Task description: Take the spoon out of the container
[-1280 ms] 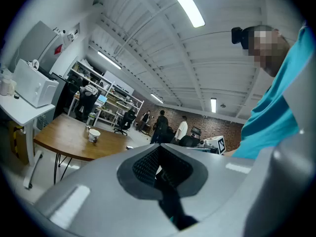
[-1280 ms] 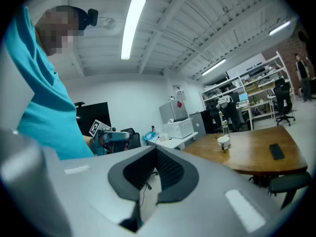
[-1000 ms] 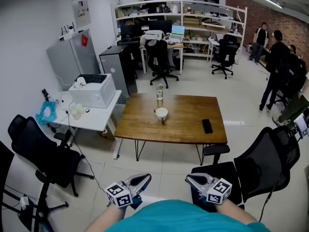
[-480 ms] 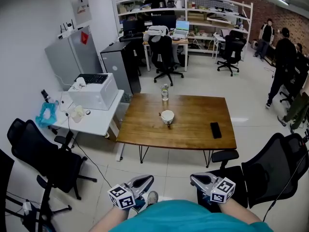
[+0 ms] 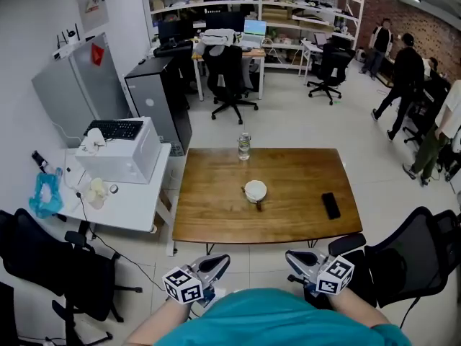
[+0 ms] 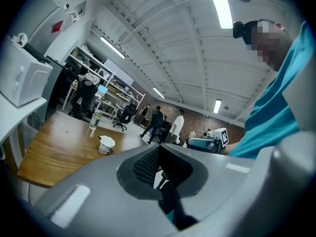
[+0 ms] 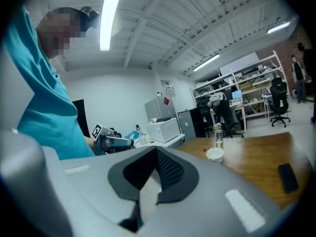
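A white cup-like container (image 5: 255,190) stands near the middle of the wooden table (image 5: 288,222), with a dark spoon handle (image 5: 259,205) poking out over its near rim. Both grippers hang low in front of my teal shirt, well short of the table. My left gripper (image 5: 218,261) is shut and holds nothing. My right gripper (image 5: 291,256) is also shut, with nothing between its pads. The left gripper view shows the container (image 6: 105,144) far beyond the left gripper (image 6: 157,148). The right gripper view shows the container (image 7: 215,154) beyond the right gripper (image 7: 156,152).
A water bottle (image 5: 244,146) stands at the table's far edge and a black phone (image 5: 330,205) lies at its right. A black office chair (image 5: 414,254) is close on my right, another (image 5: 50,258) on my left. A white side table with a printer (image 5: 119,150) adjoins the left end.
The table has drawn nearer and lower in the head view as the person steps towards it. Both grippers stay shut and held close to the body.
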`<state>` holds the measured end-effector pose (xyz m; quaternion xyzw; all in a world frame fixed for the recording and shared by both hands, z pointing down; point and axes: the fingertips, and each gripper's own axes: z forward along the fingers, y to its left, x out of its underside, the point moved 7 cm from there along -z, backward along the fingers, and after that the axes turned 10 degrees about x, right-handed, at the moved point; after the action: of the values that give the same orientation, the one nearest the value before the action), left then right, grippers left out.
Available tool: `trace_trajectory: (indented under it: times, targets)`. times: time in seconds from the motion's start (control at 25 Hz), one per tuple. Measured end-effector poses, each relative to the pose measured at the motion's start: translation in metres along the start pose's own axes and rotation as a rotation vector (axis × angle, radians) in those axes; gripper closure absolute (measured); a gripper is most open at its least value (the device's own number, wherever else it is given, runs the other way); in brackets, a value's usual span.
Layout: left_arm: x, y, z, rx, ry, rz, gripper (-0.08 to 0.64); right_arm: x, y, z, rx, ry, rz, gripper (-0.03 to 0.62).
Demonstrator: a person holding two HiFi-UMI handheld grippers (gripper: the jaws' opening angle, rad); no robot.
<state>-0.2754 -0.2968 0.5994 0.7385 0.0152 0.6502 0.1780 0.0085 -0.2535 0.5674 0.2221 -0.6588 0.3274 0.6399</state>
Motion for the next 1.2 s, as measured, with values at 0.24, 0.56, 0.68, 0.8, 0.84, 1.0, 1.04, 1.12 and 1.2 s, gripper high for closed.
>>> trace_trajectory:
  times: [0.24,0.56,0.68,0.8,0.84,1.0,1.04,1.12,1.2]
  targets:
    - [0.025,0.141,0.038,-0.043,0.019,-0.061,0.558,0.032,-0.081,0.079,0.021,0.029,0.000,0.591]
    - [0.071,0.284,0.128,-0.327,0.146,-0.252,0.523,0.040,-0.217,0.127,-0.120,0.011,-0.025,0.591]
    - [0.094,0.332,0.163,-0.398,0.236,-0.299,0.454,0.049,-0.270,0.145,-0.160,0.027,-0.026,0.591]
    - [0.111,0.383,0.179,-0.447,0.301,-0.366,0.422,0.060,-0.297,0.170,-0.180,0.045,-0.021,0.591]
    - [0.116,0.400,0.181,-0.457,0.317,-0.390,0.422,0.064,-0.304,0.179,-0.181,0.046,-0.014,0.591]
    - [0.129,0.466,0.194,-0.460,0.375,-0.449,0.412,0.081,-0.327,0.210,-0.149,0.060,0.010,0.591]
    - [0.133,0.479,0.196,-0.453,0.391,-0.467,0.401,0.085,-0.330,0.218,-0.137,0.066,0.013,0.591]
    - [0.144,0.499,0.198,-0.430,0.432,-0.497,0.393,0.092,-0.332,0.233,-0.111,0.076,0.023,0.591]
    - [0.155,0.514,0.201,-0.411,0.478,-0.508,0.385,0.098,-0.334,0.244,-0.090,0.079,0.034,0.591]
